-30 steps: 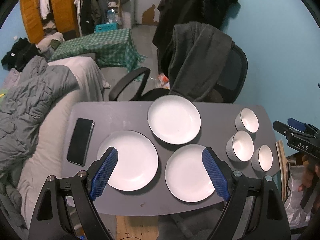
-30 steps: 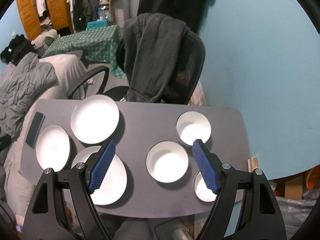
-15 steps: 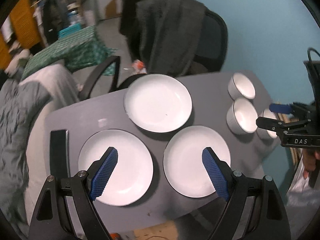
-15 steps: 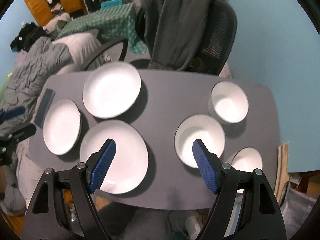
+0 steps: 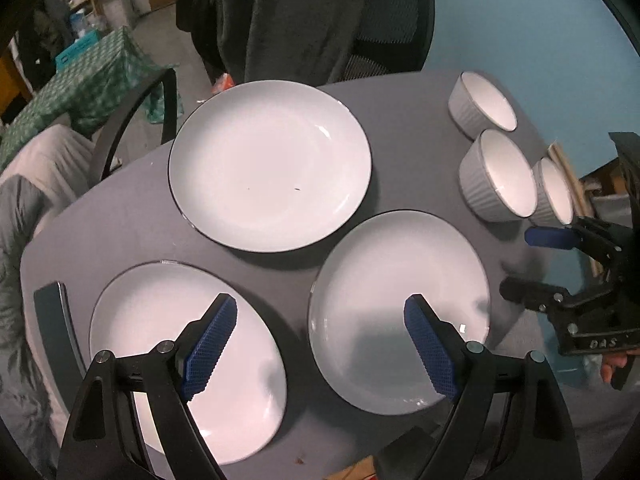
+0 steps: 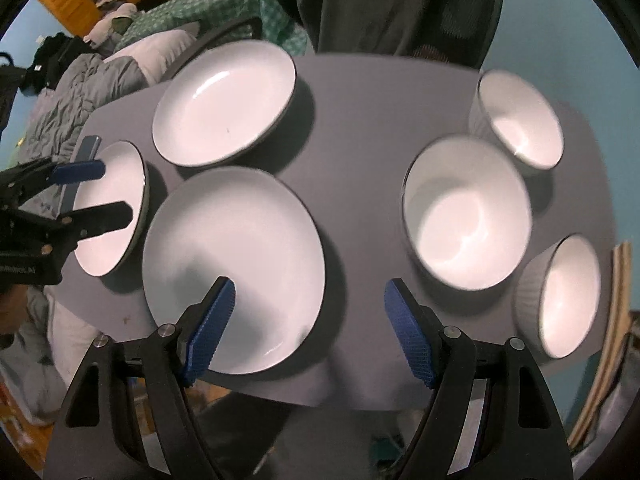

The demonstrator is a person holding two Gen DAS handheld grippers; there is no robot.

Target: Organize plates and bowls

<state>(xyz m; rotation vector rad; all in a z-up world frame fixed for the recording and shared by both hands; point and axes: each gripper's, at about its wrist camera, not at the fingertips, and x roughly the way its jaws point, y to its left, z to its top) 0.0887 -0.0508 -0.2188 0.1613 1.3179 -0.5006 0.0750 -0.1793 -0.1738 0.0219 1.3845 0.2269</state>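
Observation:
Three white plates lie on the grey table (image 5: 404, 120): a far plate (image 5: 270, 164), a near-left plate (image 5: 160, 340) and a near-right plate (image 5: 400, 280). Three white ribbed bowls (image 5: 500, 178) cluster at the table's right end. My left gripper (image 5: 320, 312) hovers open above the gap between the two near plates, holding nothing. My right gripper (image 6: 310, 300) is open and empty too, over the near-right plate (image 6: 234, 240) and the bare table left of the middle bowl (image 6: 466, 212). Each gripper shows in the other's view, the right gripper (image 5: 536, 266) near the bowls and the left gripper (image 6: 96, 192) above the leftmost plate (image 6: 116, 240).
A dark phone (image 5: 52, 320) lies at the table's left edge, beside the near-left plate. An office chair draped with a dark garment (image 5: 320, 20) stands behind the table. A bed with a grey duvet (image 6: 72, 92) is to the left, wooden slats (image 6: 616, 320) to the right.
Both grippers have come down and forward toward the table, so plates and bowls look much larger. Both stayed open. Nothing on the table has moved.

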